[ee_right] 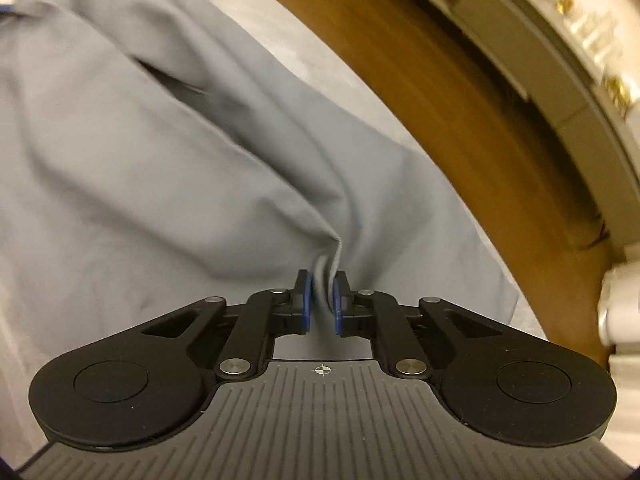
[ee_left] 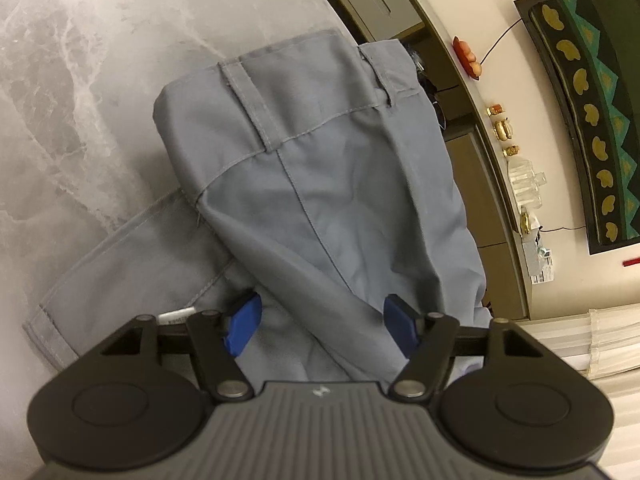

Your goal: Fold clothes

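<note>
Right gripper (ee_right: 320,300) is pinching grey trousers (ee_left: 320,184) at lower centre; left gripper (ee_left: 322,326) is straddling cloth, released. Draw taut before folding.

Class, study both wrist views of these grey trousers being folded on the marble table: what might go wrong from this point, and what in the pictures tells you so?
1. The right gripper pinches only a small bunched ridge of the grey trousers; a pull may slip it free or drag the fold crooked.
2. The left gripper has its jaws apart with cloth between them, so that side looks unheld and may shift.
3. The trousers reach the marble table edge, so a tug may slide them off.
</note>
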Tool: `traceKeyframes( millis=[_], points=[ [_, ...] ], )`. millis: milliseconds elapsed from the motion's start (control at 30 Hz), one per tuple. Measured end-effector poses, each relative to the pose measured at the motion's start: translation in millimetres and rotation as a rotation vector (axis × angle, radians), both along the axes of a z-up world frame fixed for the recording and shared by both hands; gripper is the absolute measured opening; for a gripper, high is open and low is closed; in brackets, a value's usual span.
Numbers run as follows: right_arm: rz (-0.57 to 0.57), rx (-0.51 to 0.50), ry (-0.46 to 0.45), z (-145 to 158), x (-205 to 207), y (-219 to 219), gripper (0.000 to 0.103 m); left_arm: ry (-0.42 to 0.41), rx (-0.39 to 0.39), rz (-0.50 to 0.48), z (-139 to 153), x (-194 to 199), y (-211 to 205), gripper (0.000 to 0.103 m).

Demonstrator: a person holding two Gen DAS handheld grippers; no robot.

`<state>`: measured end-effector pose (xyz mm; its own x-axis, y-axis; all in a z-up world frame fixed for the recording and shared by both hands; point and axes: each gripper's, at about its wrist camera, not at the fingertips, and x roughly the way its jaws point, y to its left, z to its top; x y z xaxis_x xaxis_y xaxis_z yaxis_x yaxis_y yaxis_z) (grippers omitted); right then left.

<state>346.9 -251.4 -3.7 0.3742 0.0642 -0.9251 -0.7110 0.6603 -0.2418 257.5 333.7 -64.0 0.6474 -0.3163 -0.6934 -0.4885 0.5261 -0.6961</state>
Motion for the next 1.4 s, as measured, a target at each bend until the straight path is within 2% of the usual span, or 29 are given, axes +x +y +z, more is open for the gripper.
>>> traceKeyframes(
  millis=[167, 200, 233, 300, 333, 400, 467, 533, 567, 600, 633, 667, 767, 800, 833, 867, 900, 933, 967, 1000, 1033, 1067, 1133, 1233, 1333, 1400],
  points=[
    [0.084, -0.011, -0.093, 14, -101, 11, 0.000, -0.017, 0.010, 0.001, 6, -4, 0, 0.066],
    [0.088, -0.006, -0.120, 15, -121, 16, 0.000, -0.026, 0.012, -0.003, 7, -5, -1, 0.057],
    [0.091, -0.001, -0.148, 16, -140, 20, 0.000, -0.040, 0.012, -0.011, 9, -4, -1, 0.038],
    [0.079, 0.007, -0.208, 16, -180, 29, 0.000, -0.071, 0.017, -0.035, 15, -5, -4, 0.011],
    [0.063, 0.012, -0.238, 16, -195, 35, 0.000, -0.087, 0.023, -0.046, 18, -6, -6, 0.003],
    [0.015, 0.045, -0.289, 15, -217, 37, 0.000, -0.129, 0.040, -0.064, 30, -9, -9, 0.001],
    [-0.051, 0.080, -0.365, 18, -243, 36, 0.000, -0.233, 0.028, -0.064, 57, -19, -10, 0.001],
    [-0.105, 0.124, -0.442, 24, -272, 36, 0.000, -0.448, -0.010, -0.046, 104, -55, -1, 0.001],
    [-0.132, 0.156, -0.465, 28, -289, 37, 0.000, -0.550, 0.001, -0.026, 120, -80, 7, 0.001],
    [-0.159, 0.194, -0.482, 30, -306, 38, 0.000, -0.619, 0.021, 0.004, 132, -103, 15, 0.001],
    [-0.184, 0.230, -0.473, 29, -321, 39, 0.000, -0.596, 0.039, 0.054, 129, -118, 27, 0.001],
    [-0.209, 0.264, -0.446, 25, -335, 40, 0.000, -0.516, 0.031, 0.108, 118, -122, 38, 0.001],
    [-0.305, 0.399, -0.328, 3, -363, 39, 0.003, -0.265, -0.081, 0.237, 72, -117, 62, 0.001],
    [-0.333, 0.444, -0.288, -4, -367, 39, 0.003, -0.231, -0.088, 0.240, 67, -114, 60, 0.001],
    [-0.358, 0.472, -0.266, -9, -371, 39, 0.008, -0.197, -0.095, 0.243, 62, -111, 58, 0.002],
    [-0.383, 0.495, -0.240, -11, -373, 38, 0.018, -0.173, -0.096, 0.240, 59, -108, 54, 0.003],
    [-0.407, 0.515, -0.228, -11, -375, 37, 0.022, -0.164, -0.085, 0.228, 61, -107, 48, 0.007],
    [-0.428, 0.536, -0.221, -8, -379, 37, 0.038, -0.151, -0.071, 0.217, 62, -104, 43, 0.013],
    [-0.449, 0.555, -0.217, -4, -384, 36, 0.059, -0.138, -0.056, 0.206, 64, -102, 38, 0.016],
    [-0.472, 0.573, -0.215, 0, -390, 35, 0.068, -0.125, -0.042, 0.195, 65, -99, 33, 0.018],
    [-0.511, 0.574, -0.237, 5, -402, 35, 0.083, -0.113, -0.032, 0.186, 66, -99, 30, 0.018],
    [-0.551, 0.578, -0.264, 10, -406, 31, 0.087, -0.105, -0.031, 0.180, 66, -101, 29, 0.019],
    [-0.629, 0.628, -0.295, 26, -403, 18, 0.088, -0.093, -0.036, 0.175, 68, -102, 28, 0.032],
    [-0.741, 0.718, -0.332, 43, -388, 0, 0.096, -0.094, -0.034, 0.179, 72, -106, 31, 0.037],
    [-0.834, 0.751, -0.314, 47, -348, -3, 0.099, -0.094, -0.040, 0.169, 68, -104, 30, 0.039],
    [-0.919, 0.735, -0.254, 40, -309, -5, 0.099, -0.088, -0.052, 0.168, 64, -107, 35, 0.039]
  ],
)
